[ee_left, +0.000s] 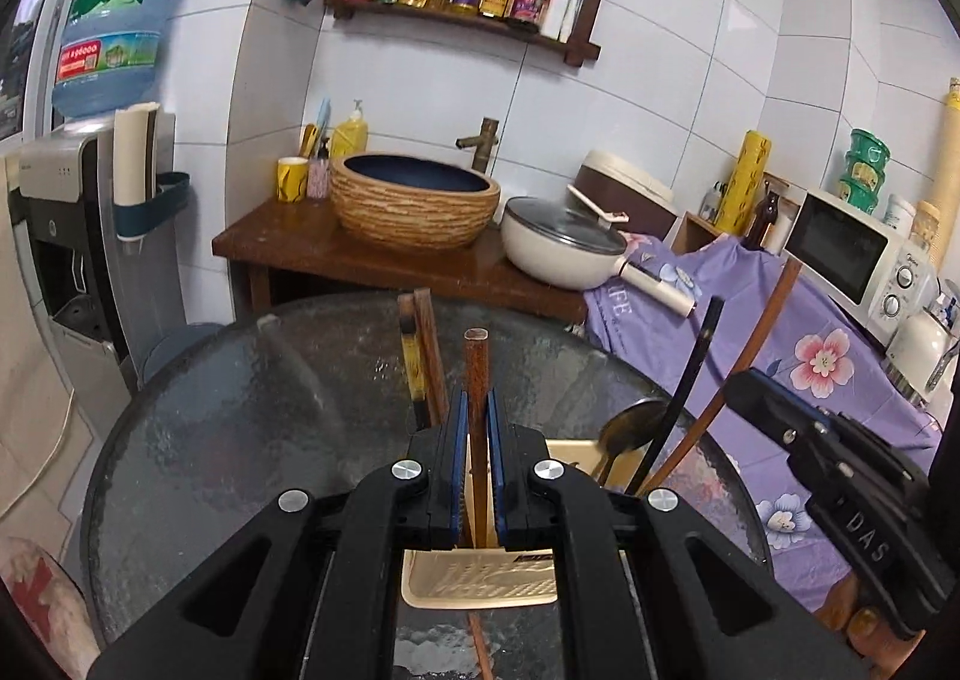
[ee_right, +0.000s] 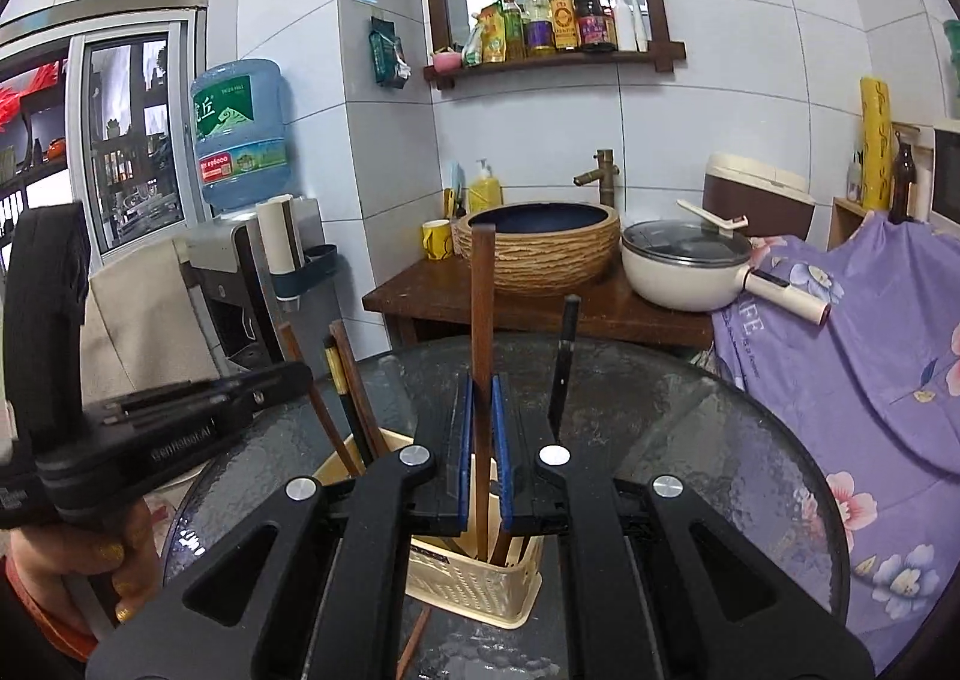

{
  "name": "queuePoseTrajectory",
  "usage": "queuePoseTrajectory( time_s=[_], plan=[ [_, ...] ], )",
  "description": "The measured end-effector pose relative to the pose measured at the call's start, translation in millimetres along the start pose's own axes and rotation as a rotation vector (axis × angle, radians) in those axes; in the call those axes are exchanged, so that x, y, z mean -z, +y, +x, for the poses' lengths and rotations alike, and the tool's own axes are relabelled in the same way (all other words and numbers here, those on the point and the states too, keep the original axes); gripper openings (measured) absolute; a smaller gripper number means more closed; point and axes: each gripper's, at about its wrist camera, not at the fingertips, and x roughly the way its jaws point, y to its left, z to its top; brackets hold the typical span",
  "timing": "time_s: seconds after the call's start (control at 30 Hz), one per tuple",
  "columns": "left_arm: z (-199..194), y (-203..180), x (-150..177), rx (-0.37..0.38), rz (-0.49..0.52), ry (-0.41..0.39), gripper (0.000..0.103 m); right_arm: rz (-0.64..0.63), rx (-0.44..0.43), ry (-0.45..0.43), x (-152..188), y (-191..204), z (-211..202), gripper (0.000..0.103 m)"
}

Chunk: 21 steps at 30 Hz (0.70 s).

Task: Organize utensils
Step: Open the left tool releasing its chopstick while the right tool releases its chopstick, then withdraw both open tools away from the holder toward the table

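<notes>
A cream plastic utensil basket stands on the round dark glass table. My left gripper is shut on a brown wooden chopstick, held upright over the basket. My right gripper is shut on another brown wooden chopstick, also upright, its lower end inside the basket. More chopsticks, a black-handled utensil and a dark spoon stand in the basket. The right gripper's body shows at right in the left view.
A wooden counter behind the table holds a woven basin sink, a lidded cream pan and a yellow mug. A water dispenser stands at left. A purple floral cloth and a microwave are at right.
</notes>
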Motion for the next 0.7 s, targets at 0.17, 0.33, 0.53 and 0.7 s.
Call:
queuePoseTrajectory(
  time_s=[0.17,0.33,0.53,0.7],
  plan=[
    [4.8,2.7,6.9,0.020,0.005,0.021,0.006,0.028,-0.003,0.010,7.5,-6.8,5.9,0.008],
    [-13.8,1.3,19.8,0.004,0.025,-0.025,0.055,0.065,-0.014,-0.011,15.6,-13.3,-2.9,0.059],
    [-31.9,3.5,64.1,-0.067,0.084,0.006,0.073,0.047,0.000,-0.041,37.9,-10.2,-31.0,0.069],
    [-30.9,9.4,126.4,-0.113,0.086,0.128,0.074,0.050,0.028,0.042,79.3,-4.2,-39.1,0.072]
  ],
)
